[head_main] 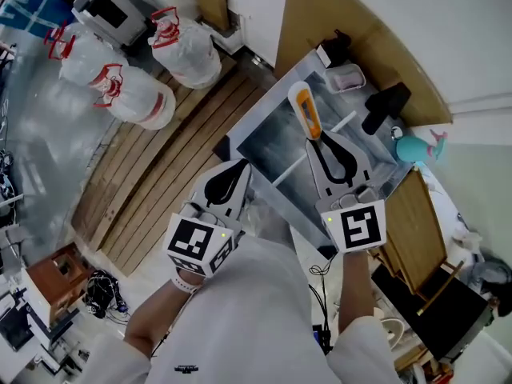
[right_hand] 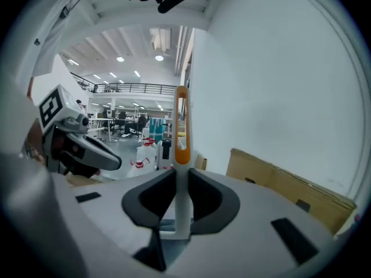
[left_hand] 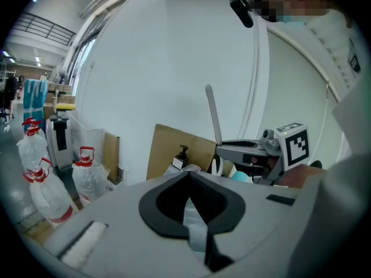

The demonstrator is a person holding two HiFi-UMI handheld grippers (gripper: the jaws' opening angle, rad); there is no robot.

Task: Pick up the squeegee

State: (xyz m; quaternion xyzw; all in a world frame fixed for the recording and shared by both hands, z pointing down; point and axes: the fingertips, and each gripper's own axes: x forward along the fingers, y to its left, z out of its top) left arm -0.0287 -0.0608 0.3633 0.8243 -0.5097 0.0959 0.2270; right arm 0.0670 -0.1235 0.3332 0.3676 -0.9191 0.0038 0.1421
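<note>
Right gripper (head_main: 318, 142) pinches the orange-and-white squeegee (head_main: 306, 110) by its handle between its 2 jaws, above the steel bench (head_main: 264, 138). Left gripper (head_main: 244, 166), beside it over the bench's near edge, has its jaws pressed together on nothing. Along the far edge stand a black pump bottle (head_main: 382, 109) and a teal bottle (head_main: 411, 149). Cardboard (head_main: 320, 22) leans behind; white bags (head_main: 188, 50) sit far left.

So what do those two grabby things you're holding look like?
The left gripper and right gripper are both pale grey, with teardrop-shaped jaws lined in black padding. Each carries a white cube printed with black square markers. The person wears white sleeves.
</note>
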